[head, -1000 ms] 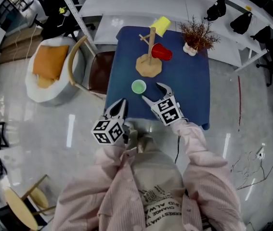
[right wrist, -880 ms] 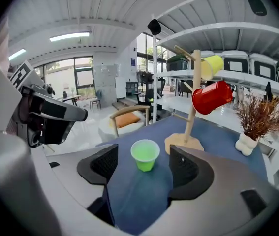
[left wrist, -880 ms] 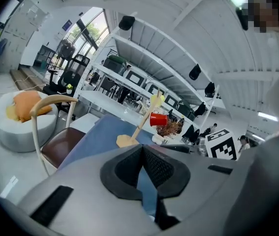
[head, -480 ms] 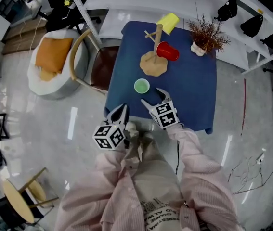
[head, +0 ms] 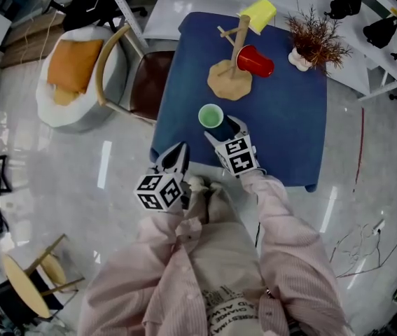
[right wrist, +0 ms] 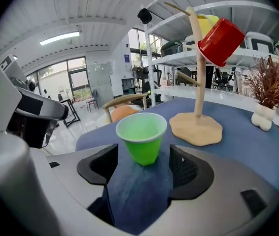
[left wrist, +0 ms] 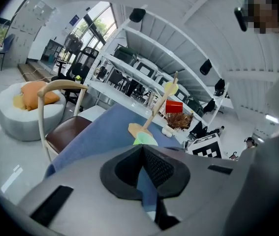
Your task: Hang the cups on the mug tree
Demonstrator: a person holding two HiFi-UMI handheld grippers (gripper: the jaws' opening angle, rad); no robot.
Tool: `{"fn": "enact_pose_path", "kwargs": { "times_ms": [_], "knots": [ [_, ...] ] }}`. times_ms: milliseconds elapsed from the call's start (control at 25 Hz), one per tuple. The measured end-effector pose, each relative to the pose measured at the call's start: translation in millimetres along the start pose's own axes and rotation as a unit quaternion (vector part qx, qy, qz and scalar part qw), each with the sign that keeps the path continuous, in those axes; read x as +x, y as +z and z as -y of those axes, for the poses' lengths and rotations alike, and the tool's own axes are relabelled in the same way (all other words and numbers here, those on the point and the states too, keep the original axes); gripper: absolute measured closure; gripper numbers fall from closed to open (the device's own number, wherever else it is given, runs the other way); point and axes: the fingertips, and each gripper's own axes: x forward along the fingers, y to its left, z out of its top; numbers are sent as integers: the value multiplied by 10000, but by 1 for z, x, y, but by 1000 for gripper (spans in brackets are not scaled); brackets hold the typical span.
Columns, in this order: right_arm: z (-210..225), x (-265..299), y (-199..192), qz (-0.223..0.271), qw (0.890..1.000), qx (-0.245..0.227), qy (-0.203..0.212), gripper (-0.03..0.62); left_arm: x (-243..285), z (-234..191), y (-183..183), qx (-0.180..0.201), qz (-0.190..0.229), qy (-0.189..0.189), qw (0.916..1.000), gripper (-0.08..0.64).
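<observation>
Red cup and yellow cup hang on the mug tree. The green cup remains, standing between the spread jaws of the right hand-held gripper. The left hand-held gripper is pressed together, empty.

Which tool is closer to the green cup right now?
Right. The right tool straddles the green cup with open jaws; the left tool, shut, hangs back off the table edge.

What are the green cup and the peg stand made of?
The green cup is probably thin plastic: smooth, with light glowing through its wall. The mug tree seems to be pale bare wood, matte tan, though no grain shows to confirm it.
</observation>
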Motion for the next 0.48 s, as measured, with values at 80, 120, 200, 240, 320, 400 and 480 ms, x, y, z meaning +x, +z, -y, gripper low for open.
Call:
{"fn": "enact_pose_path", "kwargs": {
  "times_ms": [80, 120, 200, 240, 320, 400, 480],
  "knots": [
    [-1, 6, 2, 16, 10000, -21, 30, 276, 4, -5, -1, 5, -1, 3, 10000, 561],
    [-3, 9, 3, 22, 10000, -25, 60, 276, 5, -8, -2, 7, -6, 4, 10000, 561],
    [-6, 15, 3, 26, 9999, -44, 106, 276, 8, -13, -2, 11, -20, 7, 10000, 561],
    [-6, 18, 4, 32, 9999, -53, 111, 276, 10, -15, -2, 16, -23, 7, 10000, 561],
    [-5, 22, 4, 53, 9999, -66, 106, 276, 13, -18, -1, 29, -22, -1, 10000, 561],
    [-5, 24, 5, 73, 9999, -75, 118, 276, 16, -20, 0, 40, -26, -19, 10000, 561],
    [-6, 26, 6, 73, 9998, -65, 169, 278, 19, -20, 0, 43, -39, -42, 10000, 561]
  ]
}}
